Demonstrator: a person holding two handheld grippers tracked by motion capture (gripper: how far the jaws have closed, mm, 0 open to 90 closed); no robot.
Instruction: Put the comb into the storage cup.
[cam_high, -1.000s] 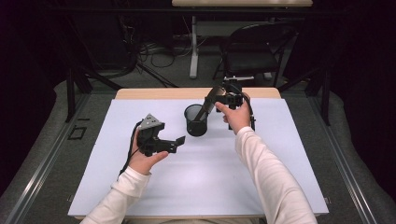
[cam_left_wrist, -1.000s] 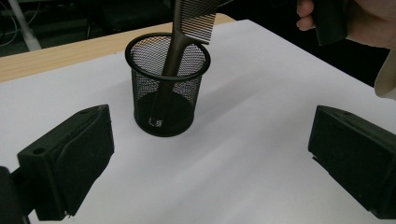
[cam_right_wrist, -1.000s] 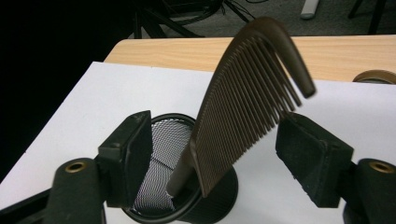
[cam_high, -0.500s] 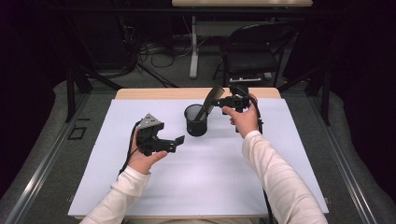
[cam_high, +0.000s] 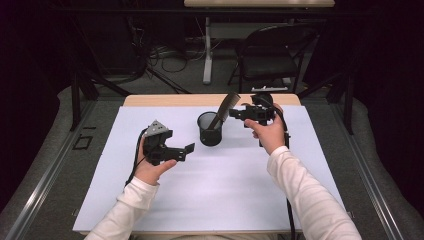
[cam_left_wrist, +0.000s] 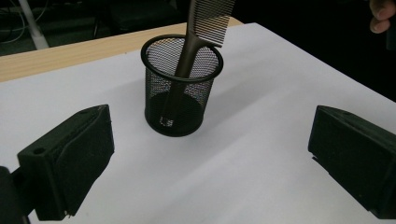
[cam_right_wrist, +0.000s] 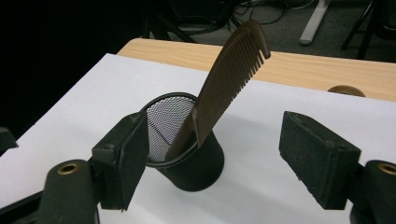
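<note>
A black wire-mesh cup (cam_high: 210, 130) stands upright on the white sheet covering the table (cam_high: 240, 195), toward the far middle. A brown plastic comb (cam_high: 223, 110) stands handle-down inside it, leaning on the rim, teeth end projecting above. The right gripper (cam_high: 239, 113) is held just beside the comb's upper end; its fingers (cam_right_wrist: 322, 156) stand apart, gripping nothing and clear of the comb. The left gripper (cam_high: 187, 149) is held near the cup, fingers (cam_left_wrist: 70, 163) wide apart and empty.

No text, label, brand, number or sign can be read anywhere in these pictures.
</note>
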